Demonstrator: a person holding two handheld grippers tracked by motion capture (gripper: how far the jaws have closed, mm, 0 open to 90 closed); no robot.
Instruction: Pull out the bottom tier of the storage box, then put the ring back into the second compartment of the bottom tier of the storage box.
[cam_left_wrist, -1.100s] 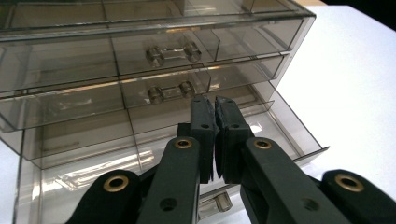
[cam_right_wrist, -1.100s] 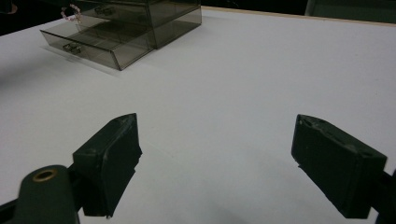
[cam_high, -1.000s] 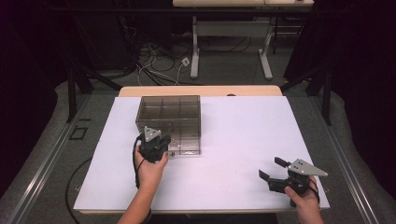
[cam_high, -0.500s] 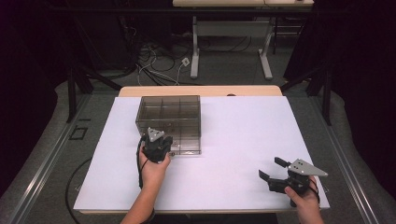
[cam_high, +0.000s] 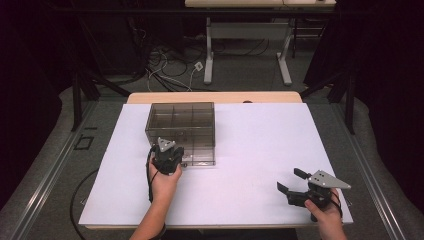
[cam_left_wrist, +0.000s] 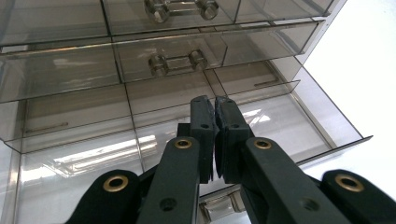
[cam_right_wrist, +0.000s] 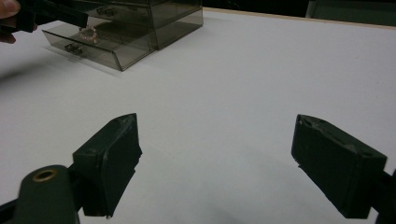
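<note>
Risk: my left gripper, jaws pressed together empty above the pulled-out bottom drawer, could knock it askew; right gripper spread wide, idle.

Looks like a lab or recording studio. Shown by black curtains closing off both sides, a white-covered table under bright overhead light, loose cables and a power strip on a grey carpet, a metal desk frame behind, tape marks on the floor.
</note>
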